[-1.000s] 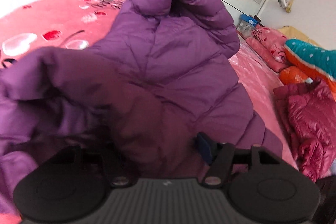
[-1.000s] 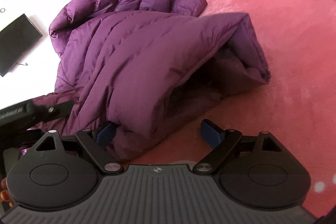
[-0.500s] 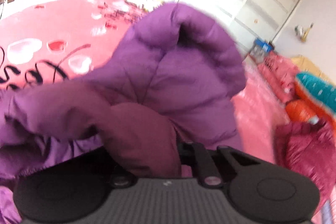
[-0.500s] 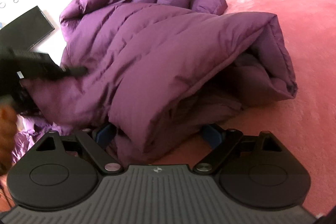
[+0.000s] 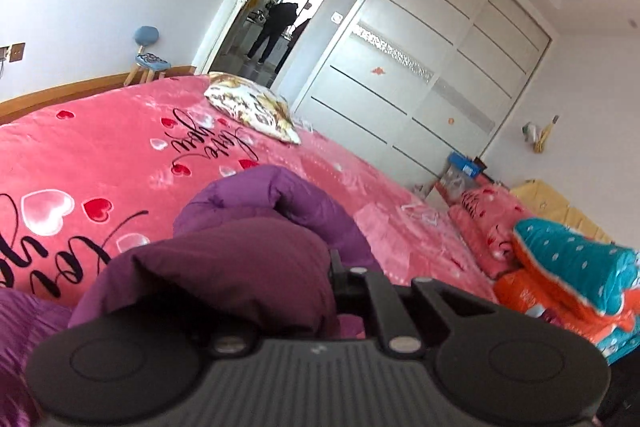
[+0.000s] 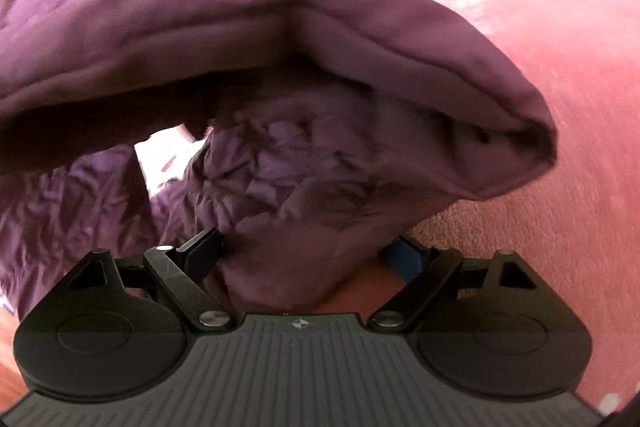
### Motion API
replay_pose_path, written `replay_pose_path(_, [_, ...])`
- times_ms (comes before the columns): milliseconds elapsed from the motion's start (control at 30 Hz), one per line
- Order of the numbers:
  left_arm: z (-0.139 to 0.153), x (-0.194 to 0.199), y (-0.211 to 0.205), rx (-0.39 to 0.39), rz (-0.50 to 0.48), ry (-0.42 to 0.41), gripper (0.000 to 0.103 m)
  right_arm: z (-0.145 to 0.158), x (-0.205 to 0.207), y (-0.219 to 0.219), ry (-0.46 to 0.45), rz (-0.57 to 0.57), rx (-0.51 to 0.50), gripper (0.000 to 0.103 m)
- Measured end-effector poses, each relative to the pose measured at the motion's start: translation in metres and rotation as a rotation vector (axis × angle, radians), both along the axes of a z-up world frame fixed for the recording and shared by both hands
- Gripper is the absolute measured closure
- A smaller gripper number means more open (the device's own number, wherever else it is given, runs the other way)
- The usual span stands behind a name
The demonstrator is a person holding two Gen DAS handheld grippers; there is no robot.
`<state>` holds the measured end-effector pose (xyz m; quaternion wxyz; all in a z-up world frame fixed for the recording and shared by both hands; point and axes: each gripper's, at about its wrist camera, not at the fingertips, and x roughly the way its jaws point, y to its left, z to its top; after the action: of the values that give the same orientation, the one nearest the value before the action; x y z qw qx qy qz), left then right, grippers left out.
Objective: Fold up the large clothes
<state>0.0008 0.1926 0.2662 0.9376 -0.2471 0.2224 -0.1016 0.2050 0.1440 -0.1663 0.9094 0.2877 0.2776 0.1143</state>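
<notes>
Left tongs (image 5: 326, 291): pressed together, pinching a fold of the purple jacket (image 5: 240, 259). The cloth bunches over the left side of the tool and hides one finger; only the right linkage shows clearly, drawn in tight against the fabric.

Right tongs (image 6: 308, 255): a thick wad of the same jacket (image 6: 320, 115) sits between the two fingers. The left finger (image 6: 204, 251) touches the cloth; the blue pad on the right finger (image 6: 404, 257) is at the cloth's edge. The gap is wide, so whether this is a firm grip or only a loose bracket around the fabric I cannot tell.

Jacket: held up off the pink bedspread (image 5: 100, 155) at the near end. In the right wrist view the outer shell arches over like a canopy, with the crinkled lining visible underneath. The far part, beyond the left tongs, lies on the bedspread.

Around the jacket: a patterned pillow (image 5: 256, 111) farther up the bed; a stack of folded bedding (image 5: 572, 267) off to its right side; wardrobe (image 5: 420, 67) and open doorway beyond, with a person (image 5: 276, 31) standing there.

Progress, judged: early to middle. The jacket appears roughly doubled over, not neat, with edges not aligned. Left to do: lay the lifted part down flat, square it up, tuck in loose parts, make the closing folds.
</notes>
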Motion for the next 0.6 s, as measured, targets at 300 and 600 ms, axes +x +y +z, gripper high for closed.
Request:
replay_pose_path(300, [0.028, -0.029, 0.029, -0.054, 0.017, -0.061, 0.097, -0.002, -0.010, -0.017, 0.016, -0.107, 0.176, 0.000])
replay_pose_path(600, [0.048, -0.062, 0.047, -0.090, 0.011, -0.103, 0.097, 0.022, -0.019, -0.017, -0.007, -0.096, 0.186, 0.079])
